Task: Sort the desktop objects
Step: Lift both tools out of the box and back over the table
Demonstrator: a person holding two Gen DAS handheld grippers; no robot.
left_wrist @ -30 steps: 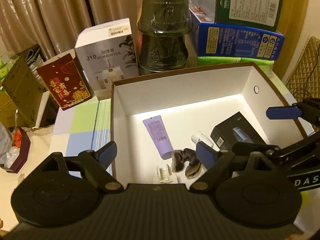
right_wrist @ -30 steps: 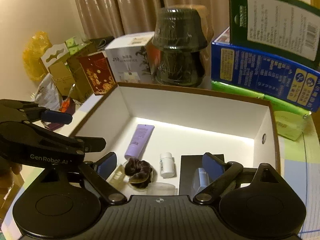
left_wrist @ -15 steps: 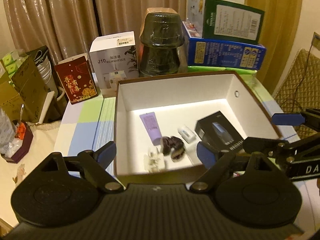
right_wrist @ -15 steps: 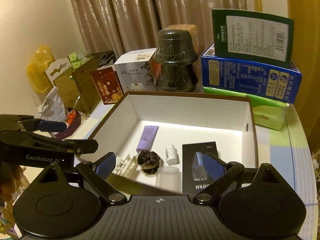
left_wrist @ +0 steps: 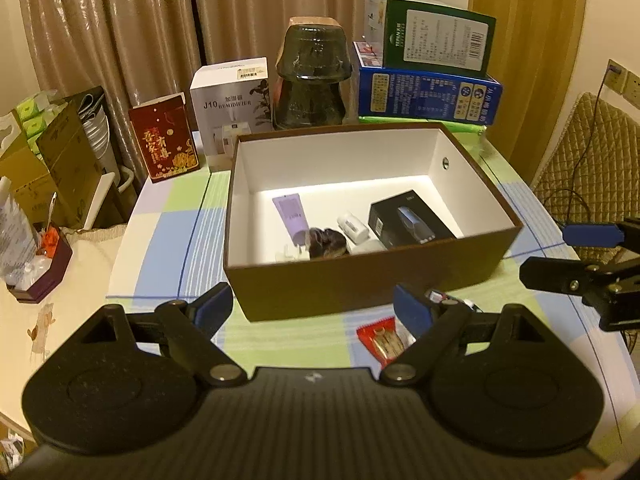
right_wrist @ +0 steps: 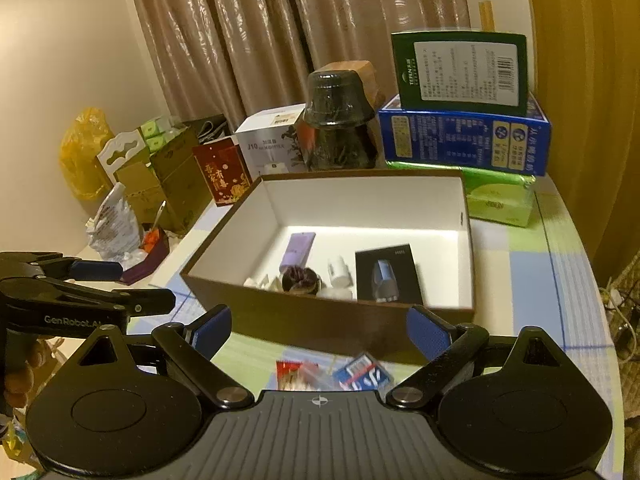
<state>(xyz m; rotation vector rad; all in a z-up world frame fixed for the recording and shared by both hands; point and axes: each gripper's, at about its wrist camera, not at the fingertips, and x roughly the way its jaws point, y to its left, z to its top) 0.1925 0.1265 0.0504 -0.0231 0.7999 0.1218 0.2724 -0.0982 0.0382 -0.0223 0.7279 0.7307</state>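
Change since a second ago: both hand-held grippers are pulling back and upward from the brown storage box [left_wrist: 372, 280]; earlier the views looked down into it, and now its whole near wall is showing.
Left gripper [left_wrist: 312, 306]: hanging wide apart and empty, short of the box's near wall.
Right gripper [right_wrist: 320, 330]: likewise spread wide, carrying nothing.
Box contents: purple tube [left_wrist: 291, 213], dark hair scrunchie [left_wrist: 326, 240], small white bottle [left_wrist: 352, 227], black product box [left_wrist: 412, 222] and a white clip [left_wrist: 289, 254], all lying on the box floor.
Newly in view: red snack packet [left_wrist: 382, 342] and blue-and-white packet [right_wrist: 362, 374], lying on the checked tablecloth [left_wrist: 168, 240] just in front of the box.
Meaning for the task: sorting appears partly done; the two packets outside are likely the next candidates.
Legible writing: "J10 HUMIDIFIER" on the white carton [left_wrist: 232, 114]; "GenRobot.AI" on the left gripper's arm in the right view; "TEPUN" seems to be reading on the green carton [right_wrist: 460, 72].
Illegible: print on the blue carton [left_wrist: 428, 96] and gold characters on the red card [left_wrist: 164, 138].
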